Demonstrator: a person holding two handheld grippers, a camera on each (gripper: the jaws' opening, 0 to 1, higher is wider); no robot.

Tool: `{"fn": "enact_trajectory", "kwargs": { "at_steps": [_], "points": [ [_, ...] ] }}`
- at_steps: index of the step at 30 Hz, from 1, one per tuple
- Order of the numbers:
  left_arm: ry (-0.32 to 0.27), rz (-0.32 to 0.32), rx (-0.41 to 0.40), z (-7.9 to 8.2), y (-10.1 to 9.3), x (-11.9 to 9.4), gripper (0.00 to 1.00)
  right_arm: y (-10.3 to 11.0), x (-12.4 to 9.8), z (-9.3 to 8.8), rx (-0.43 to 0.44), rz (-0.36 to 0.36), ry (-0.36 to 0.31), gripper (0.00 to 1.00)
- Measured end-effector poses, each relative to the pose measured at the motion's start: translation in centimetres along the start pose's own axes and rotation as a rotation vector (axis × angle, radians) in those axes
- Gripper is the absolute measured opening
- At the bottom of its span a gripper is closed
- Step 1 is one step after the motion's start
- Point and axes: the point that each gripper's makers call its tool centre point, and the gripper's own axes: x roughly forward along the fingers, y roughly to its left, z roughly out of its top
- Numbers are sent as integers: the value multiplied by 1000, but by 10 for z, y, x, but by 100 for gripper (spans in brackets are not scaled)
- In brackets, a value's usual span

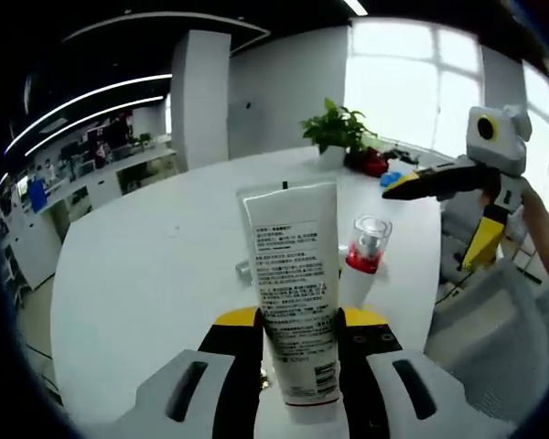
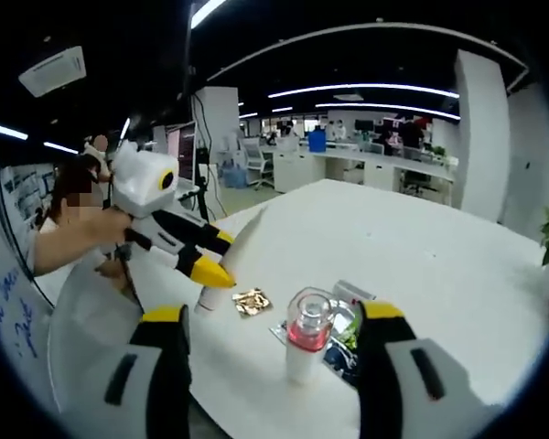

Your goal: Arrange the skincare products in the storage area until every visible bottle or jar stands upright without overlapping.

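Right now my left tongs (image 1: 297, 334) are clamped on a white tube (image 1: 293, 302) with printed text, holding it upright above the white worktop (image 1: 146, 274). Just past it stands a small white bottle (image 1: 364, 256) with a red collar and clear cap, upright on the worktop. Farther off, my right tongs (image 1: 393, 186) come into the left gripper view from the right, beside a potted plant (image 1: 337, 128) and some red and blue things I cannot make out.

Through the right gripper view, my right tongs (image 2: 273, 352) stand wide apart with nothing between them; the same bottle (image 2: 308, 343) stands upright just ahead in the gap. Beside it lie flat packets (image 2: 343, 320) and a small gold sachet (image 2: 251, 301). Beyond, the left tongs (image 2: 221, 270) hold the tube (image 2: 229, 265) over the worktop (image 2: 421, 247).
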Motion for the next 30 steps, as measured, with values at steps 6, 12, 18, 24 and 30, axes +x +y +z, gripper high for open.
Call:
{"fn": "enact_trajectory", "kwargs": {
  "at_steps": [6,12,18,24,30],
  "points": [
    [-14,-20,4,3,-9,0,28,4,0,11,-4,18,-47,56],
    [-19,-26,20,3,-17,-3,28,12,9,16,11,60,-68,45],
    [-20,-28,31,1,-25,-5,28,26,21,25,24,113,-97,33],
    [-31,-34,38,0,-32,-9,28,34,33,27,5,151,-88,23],
    [-32,-24,38,-2,-34,-13,28,35,40,25,15,156,-86,18]
  ]
}}
